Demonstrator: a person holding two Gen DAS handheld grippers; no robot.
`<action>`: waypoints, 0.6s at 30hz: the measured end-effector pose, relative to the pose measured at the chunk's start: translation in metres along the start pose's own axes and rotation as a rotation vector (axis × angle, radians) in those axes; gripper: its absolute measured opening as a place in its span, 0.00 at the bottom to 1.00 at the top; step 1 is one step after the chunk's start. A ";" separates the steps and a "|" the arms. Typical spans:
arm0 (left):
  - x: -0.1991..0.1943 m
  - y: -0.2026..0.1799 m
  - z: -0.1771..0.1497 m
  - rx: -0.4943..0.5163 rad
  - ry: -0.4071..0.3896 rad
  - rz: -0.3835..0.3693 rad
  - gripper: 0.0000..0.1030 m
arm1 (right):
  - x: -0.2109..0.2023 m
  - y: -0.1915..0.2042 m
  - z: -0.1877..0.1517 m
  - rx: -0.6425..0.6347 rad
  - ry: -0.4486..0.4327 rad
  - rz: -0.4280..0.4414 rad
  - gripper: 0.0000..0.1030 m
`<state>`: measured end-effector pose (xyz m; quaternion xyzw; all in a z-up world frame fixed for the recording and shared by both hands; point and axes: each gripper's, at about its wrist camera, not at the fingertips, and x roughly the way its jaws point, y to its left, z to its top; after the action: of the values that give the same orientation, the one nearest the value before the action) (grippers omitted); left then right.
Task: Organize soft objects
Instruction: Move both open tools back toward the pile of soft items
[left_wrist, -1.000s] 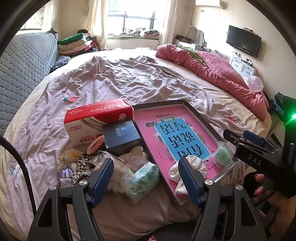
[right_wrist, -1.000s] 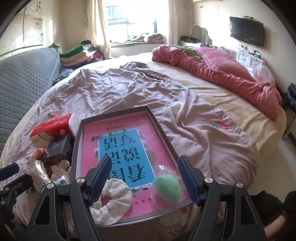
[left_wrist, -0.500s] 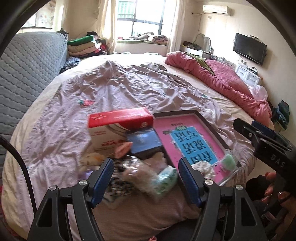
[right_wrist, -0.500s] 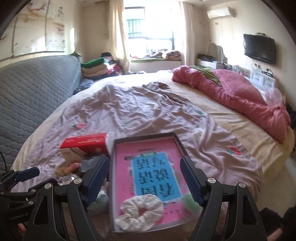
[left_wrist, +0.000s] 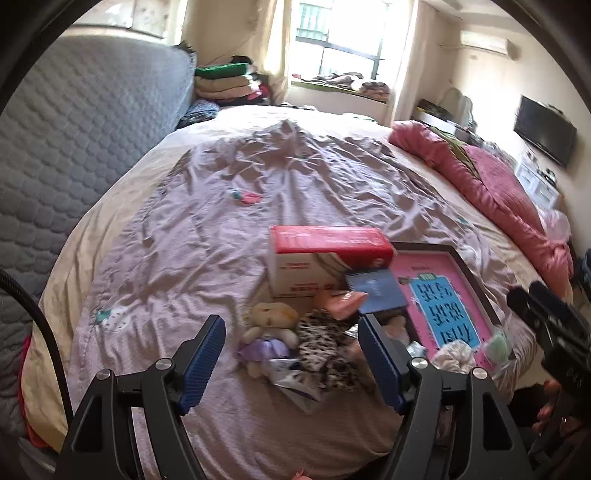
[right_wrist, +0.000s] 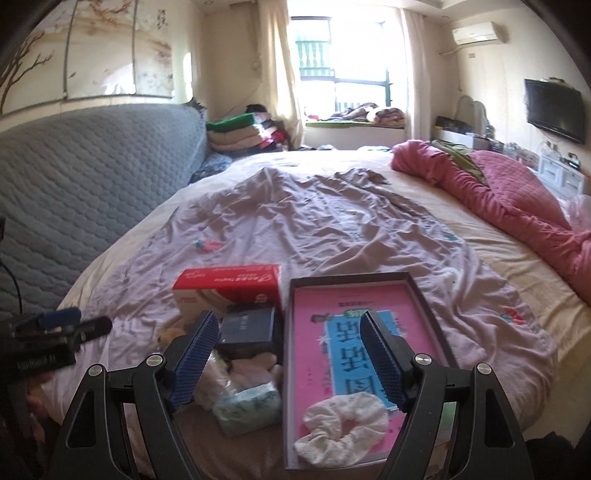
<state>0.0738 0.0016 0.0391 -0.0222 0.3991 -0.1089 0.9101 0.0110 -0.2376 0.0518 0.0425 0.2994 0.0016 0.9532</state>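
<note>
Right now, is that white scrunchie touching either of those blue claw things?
Apart. In the right wrist view the white scrunchie lies flat in the pink-lined tray, while the right gripper hangs open above it, nothing between its pads.

The sheet (right_wrist: 332, 229) is pale lilac with small strawberry motifs, the quilt (right_wrist: 517, 192) deep pink, the headboard (right_wrist: 92, 166) grey-blue in a quilted honeycomb pattern. The tissue box (right_wrist: 229, 284) is red on top and white below. The tray (right_wrist: 424, 295) has a dark brown rim and holds a pink book (right_wrist: 332, 332) with a bright blue label. The scrunchie (right_wrist: 343, 421) is white with faint dots. The small box (right_wrist: 247, 328) is dark navy, the cloth (left_wrist: 325, 350) leopard-spotted, the plush (left_wrist: 269, 317) cream with a lilac dress. Both tools have blue pads on black frames
</note>
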 end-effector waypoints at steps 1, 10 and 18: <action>0.001 0.006 0.000 -0.009 0.002 0.010 0.71 | 0.001 0.002 -0.001 0.001 0.002 0.007 0.78; 0.015 0.037 -0.004 -0.065 0.045 0.012 0.71 | 0.013 0.021 -0.013 -0.040 0.042 0.052 0.78; 0.031 0.044 -0.013 -0.074 0.091 0.012 0.71 | 0.033 0.036 -0.030 -0.069 0.097 0.078 0.78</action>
<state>0.0931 0.0382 0.0021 -0.0484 0.4438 -0.0894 0.8903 0.0216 -0.1987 0.0114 0.0208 0.3430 0.0511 0.9377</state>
